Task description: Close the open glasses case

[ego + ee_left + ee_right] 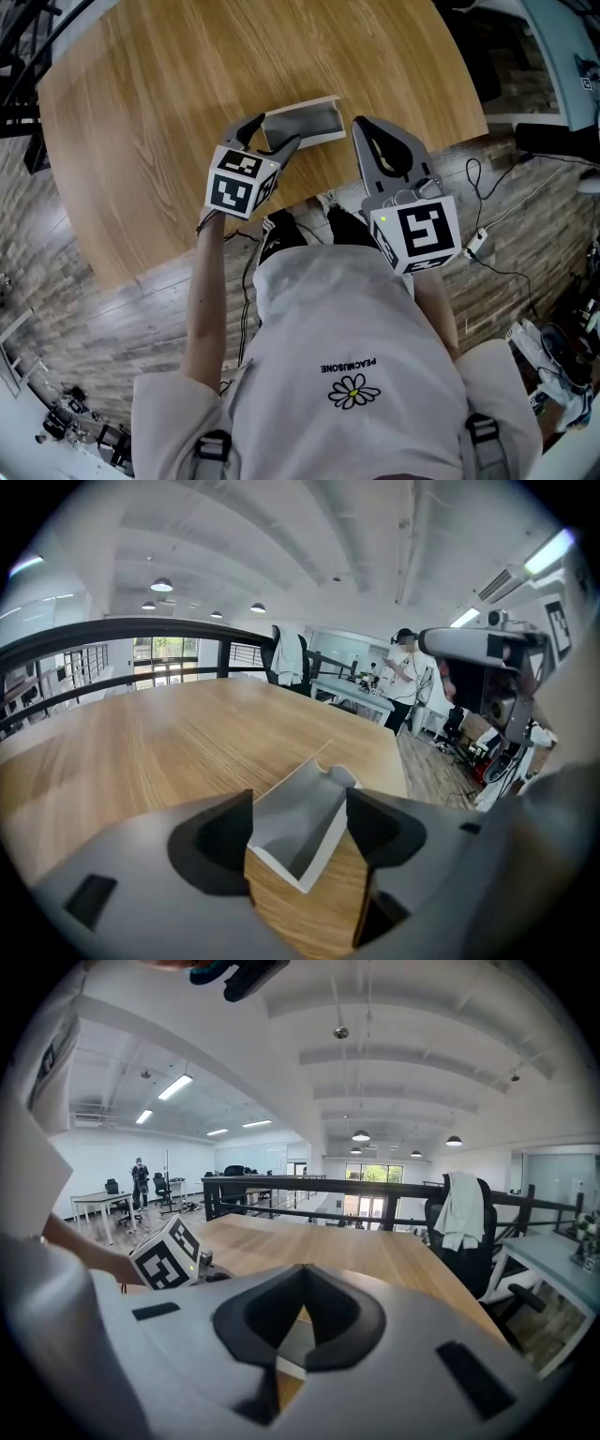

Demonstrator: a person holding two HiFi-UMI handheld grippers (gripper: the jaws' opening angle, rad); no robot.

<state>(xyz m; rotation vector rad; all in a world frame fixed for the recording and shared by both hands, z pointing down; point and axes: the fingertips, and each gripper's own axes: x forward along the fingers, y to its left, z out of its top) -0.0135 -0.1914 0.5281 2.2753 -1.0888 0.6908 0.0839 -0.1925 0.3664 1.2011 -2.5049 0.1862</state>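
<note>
L gripper (272, 133): jaws apart, straddling the left end of the open pale-grey glasses case with white rim (302, 120). In the L gripper view the case (292, 829) sits in the gap between the two dark pads (220, 841), hollow inside showing. Can't tell if the pads touch it.

Case lies on the round light-wood table (159, 122), near the edge closest to the person.

R gripper (362, 124): just right of the case's other end, above the table edge. R gripper view: jaw tips together, nothing clamped (301, 1269). Wood and a pale strip show through the gap below the tips.

L gripper's marker cube (169, 1252) shows at left in the R gripper view.
</note>
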